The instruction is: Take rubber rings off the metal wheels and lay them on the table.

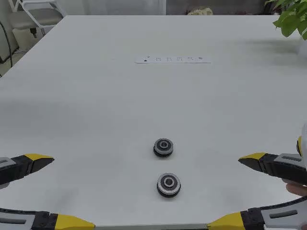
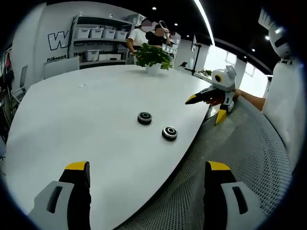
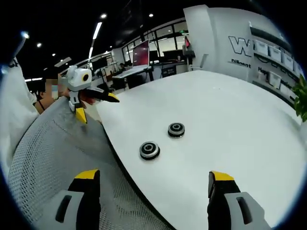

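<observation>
Both claws are released at the near edge of the white table (image 1: 96, 105). The left gripper (image 1: 71, 191), black with yellow jaw tips, is at the near left corner with its jaws spread wide and holding nothing. The right gripper (image 1: 225, 191), of the same build, is at the near right corner, also spread and holding nothing.

Between them, close to the near edge, we see the near metal wheel (image 1: 169, 184) lying flat, with a black rubber ring (image 1: 169, 194) seated round its rim. Just beyond it, apart from it, lies the far metal wheel (image 1: 163, 147), also ringed.

Toward the far edge lies a flat white strip with dark marks (image 1: 172, 59). A green leafy plant (image 1: 290, 17) stands at the far right corner.
</observation>
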{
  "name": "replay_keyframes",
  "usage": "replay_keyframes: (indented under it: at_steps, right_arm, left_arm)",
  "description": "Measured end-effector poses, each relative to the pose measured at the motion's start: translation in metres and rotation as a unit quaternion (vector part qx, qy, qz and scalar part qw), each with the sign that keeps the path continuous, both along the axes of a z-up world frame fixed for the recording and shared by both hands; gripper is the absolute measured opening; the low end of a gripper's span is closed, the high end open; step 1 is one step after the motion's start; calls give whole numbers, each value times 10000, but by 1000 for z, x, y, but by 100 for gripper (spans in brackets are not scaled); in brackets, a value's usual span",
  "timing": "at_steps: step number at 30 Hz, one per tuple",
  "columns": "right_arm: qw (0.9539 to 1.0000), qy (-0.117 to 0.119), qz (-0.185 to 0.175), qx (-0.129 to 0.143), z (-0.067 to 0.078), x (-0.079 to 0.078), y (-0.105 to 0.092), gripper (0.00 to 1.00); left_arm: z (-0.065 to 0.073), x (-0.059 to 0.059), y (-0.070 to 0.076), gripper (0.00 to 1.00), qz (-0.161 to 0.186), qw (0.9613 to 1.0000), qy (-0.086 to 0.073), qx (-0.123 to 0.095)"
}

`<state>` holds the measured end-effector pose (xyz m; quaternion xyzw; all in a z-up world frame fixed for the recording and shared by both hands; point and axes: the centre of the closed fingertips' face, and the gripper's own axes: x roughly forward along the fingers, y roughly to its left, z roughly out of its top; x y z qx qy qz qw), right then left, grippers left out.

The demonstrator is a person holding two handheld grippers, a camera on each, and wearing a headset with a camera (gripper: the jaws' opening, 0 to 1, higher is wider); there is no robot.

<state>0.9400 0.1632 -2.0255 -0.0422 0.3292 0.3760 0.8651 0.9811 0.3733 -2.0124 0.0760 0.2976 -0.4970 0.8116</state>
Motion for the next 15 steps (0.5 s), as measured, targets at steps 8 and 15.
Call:
replay_keyframes:
  at_steps: [8,15]
  right_arm:
    - [10000,11,4,-2,0,0,0,92]
    - [10000,16,22,-8,-1,-1,0,92]
  left_arm:
    - [0,0,0,98,-3,10000,17,-10]
    - [-1,-1,0,98,-18,10000,25,10]
